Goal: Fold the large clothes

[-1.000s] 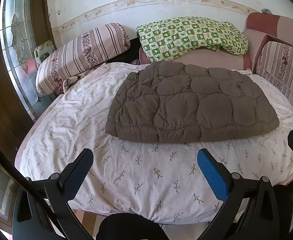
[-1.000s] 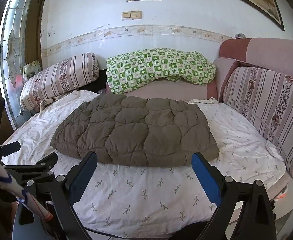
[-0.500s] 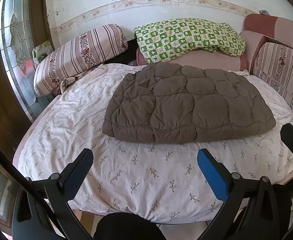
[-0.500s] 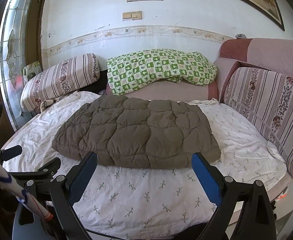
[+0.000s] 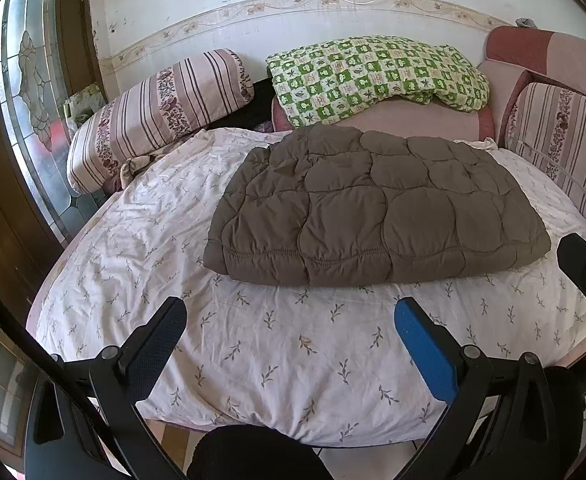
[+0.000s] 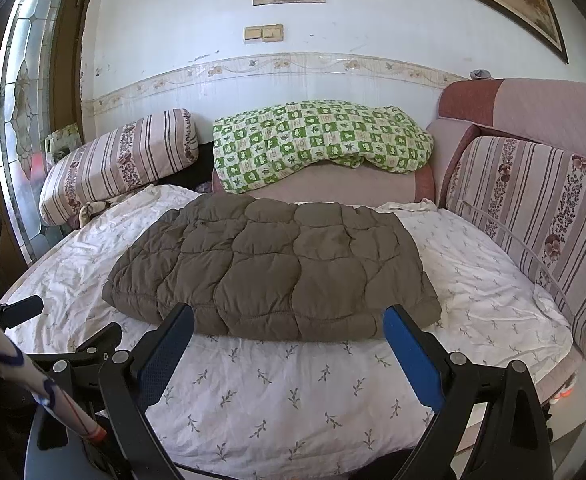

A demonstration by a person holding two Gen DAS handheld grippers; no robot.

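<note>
A brown quilted garment [image 5: 373,208] lies folded in a flat rectangle on the white leaf-print bed sheet [image 5: 293,340]; it also shows in the right wrist view [image 6: 277,272]. My left gripper [image 5: 289,320] is open and empty, held back over the bed's near edge, short of the garment. My right gripper [image 6: 289,324] is open and empty, its tips level with the garment's near edge. The right gripper's body shows at the right edge of the left wrist view [image 5: 585,268].
A striped bolster [image 5: 157,116] lies at the back left, a green checked blanket [image 5: 377,76] on a pink cushion at the back. Striped sofa cushions [image 6: 533,216] line the right side. A glass door [image 5: 25,92] stands at left.
Both grippers have drifted a little; the garment sits slightly lower and nearer in the views. Nothing was grasped or let go.
</note>
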